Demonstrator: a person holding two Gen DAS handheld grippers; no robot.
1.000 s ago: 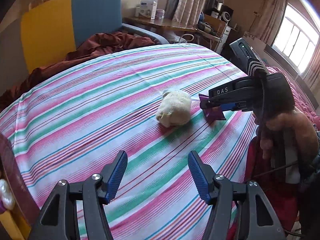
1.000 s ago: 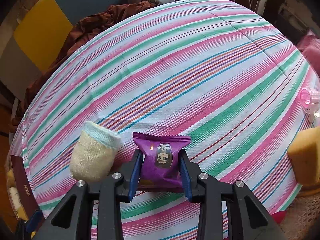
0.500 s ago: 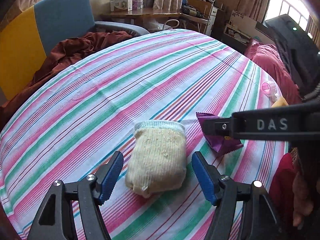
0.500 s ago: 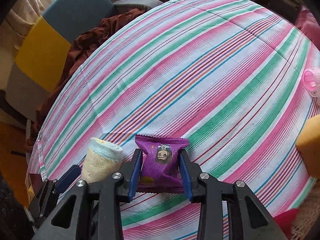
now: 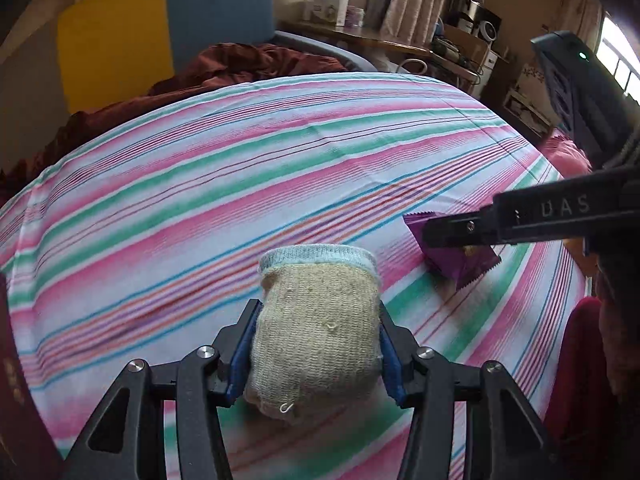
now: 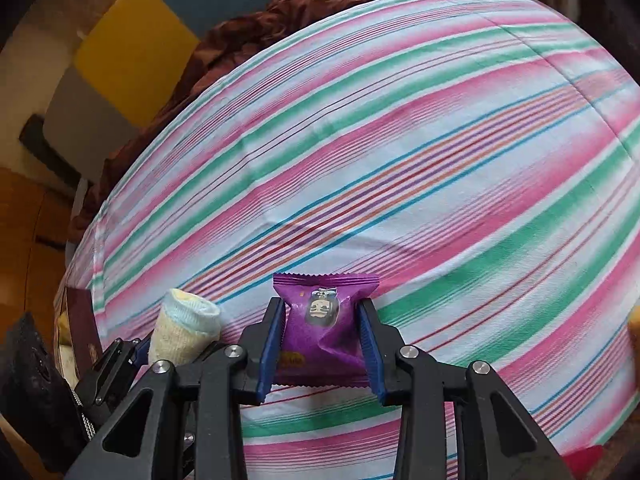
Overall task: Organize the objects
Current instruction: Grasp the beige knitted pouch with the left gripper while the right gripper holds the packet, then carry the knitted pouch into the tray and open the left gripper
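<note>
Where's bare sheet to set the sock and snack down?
Free: the wide striped sheet ahead of both tools, up to the brown blanket at the far edge. Crowded: the near strip, where the left tool grips the sock beside the right tool gripping the purple snack packet.

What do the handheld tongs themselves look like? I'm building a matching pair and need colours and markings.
Both are black plastic. The left tongs and the right tongs each have angular, triangular-cutout fingers, blue ribbed pads and silver screw heads at the joints. Seen side-on from the left wrist camera, the right unit shows white "DAS" lettering and a dark body with a small green light. No cable is clearly visible.
</note>
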